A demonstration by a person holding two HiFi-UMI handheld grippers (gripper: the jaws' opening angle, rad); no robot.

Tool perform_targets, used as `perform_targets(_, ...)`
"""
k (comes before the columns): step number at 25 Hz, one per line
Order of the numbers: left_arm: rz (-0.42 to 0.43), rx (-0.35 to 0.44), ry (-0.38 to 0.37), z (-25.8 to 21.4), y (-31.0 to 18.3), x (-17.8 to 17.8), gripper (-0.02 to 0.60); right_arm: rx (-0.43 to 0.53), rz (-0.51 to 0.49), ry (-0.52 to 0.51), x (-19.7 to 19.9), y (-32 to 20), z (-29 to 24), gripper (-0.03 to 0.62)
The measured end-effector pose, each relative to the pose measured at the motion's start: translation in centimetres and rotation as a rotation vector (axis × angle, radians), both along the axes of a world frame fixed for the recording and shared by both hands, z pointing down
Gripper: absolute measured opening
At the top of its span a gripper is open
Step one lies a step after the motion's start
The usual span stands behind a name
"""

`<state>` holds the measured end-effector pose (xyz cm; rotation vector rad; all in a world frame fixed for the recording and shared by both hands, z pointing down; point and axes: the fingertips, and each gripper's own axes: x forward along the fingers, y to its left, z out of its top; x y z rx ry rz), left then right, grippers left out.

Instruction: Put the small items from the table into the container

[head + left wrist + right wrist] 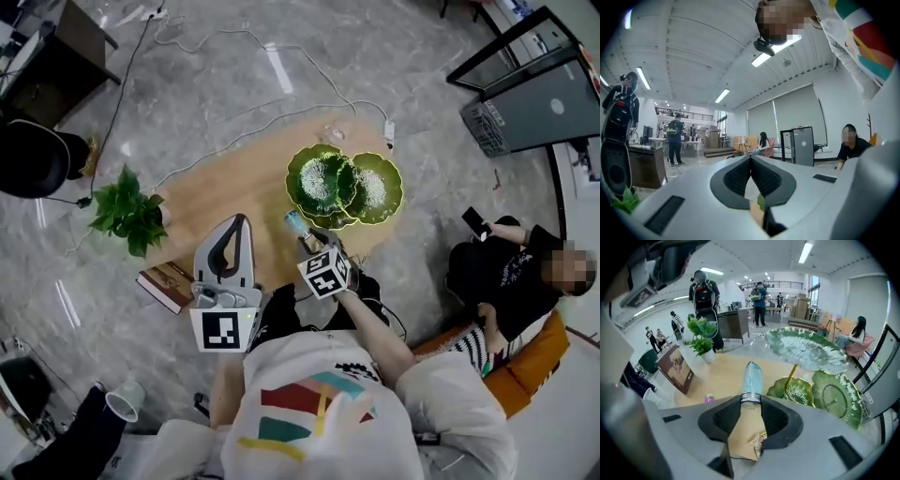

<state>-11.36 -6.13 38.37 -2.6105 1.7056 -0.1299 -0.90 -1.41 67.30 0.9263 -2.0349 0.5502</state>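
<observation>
Fingers of the right gripper are clenched on a small paper-wrapped item. The brown wrap sits btwn the pads, w/ a silver band at the tips and a pale blue end sticking out past them. This gripper is angled down over the near part of the table, and the item is clear of the wood.

In head view the blue end points toward the green leaf dish and comes close to its near rim; contact can't be told from there. The dish is a tiered set of leaf-shaped plates on a gold stem, at the far-right part of the table. In the right gripper view its top tier stands higher than the held item, and the lower plates lie to the right.

The left gripper has its fingers pressed together at the tips w/ nothing btwn them. It points about level, out into the room. In head view it is at the table's near-left edge.

A small pink-and-green item lies on the table, left of the right gripper's fingers. A potted plant stands at the left end of the table, w/ a book at the near-left edge. A seated person is at the right, off the table.
</observation>
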Motion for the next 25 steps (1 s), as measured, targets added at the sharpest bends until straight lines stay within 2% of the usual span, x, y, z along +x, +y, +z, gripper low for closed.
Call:
perform_targets(3,0.028,-0.002,-0.029,-1.3,-0.3,1.1,0.008,0.019,0.044,-0.072,0.8,0.7,-4.6,0.146)
perform_targets(6,0.059,0.033,-0.033,-3.0,-1.8,1.7,0.008,0.042,0.070,-0.118,1.4,0.7,-7.6,0.146)
perform_targets(10,0.086,0.097,-0.036,-5.9,-3.5,2.7,0.008,0.085,0.125,-0.135,3.6,0.4,-10.4,0.146)
perform_targets(12,0.112,0.106,-0.032,-6.3,-3.9,3.4,0.008,0.104,0.185,-0.148,5.1,-0.1,-11.3,0.146)
perform_targets(15,0.142,0.104,-0.032,-5.6,-4.2,4.1,0.008,0.126,0.226,-0.139,6.5,-0.2,-11.5,0.146)
perform_targets(20,0.180,0.060,-0.005,-3.9,-4.1,5.4,0.008,0.052,0.324,-0.120,9.4,1.8,-10.1,0.146)
perform_targets(25,0.193,0.036,0.000,-3.3,-4.0,7.0,0.008,-0.003,0.371,-0.088,11.5,2.5,-9.1,0.146)
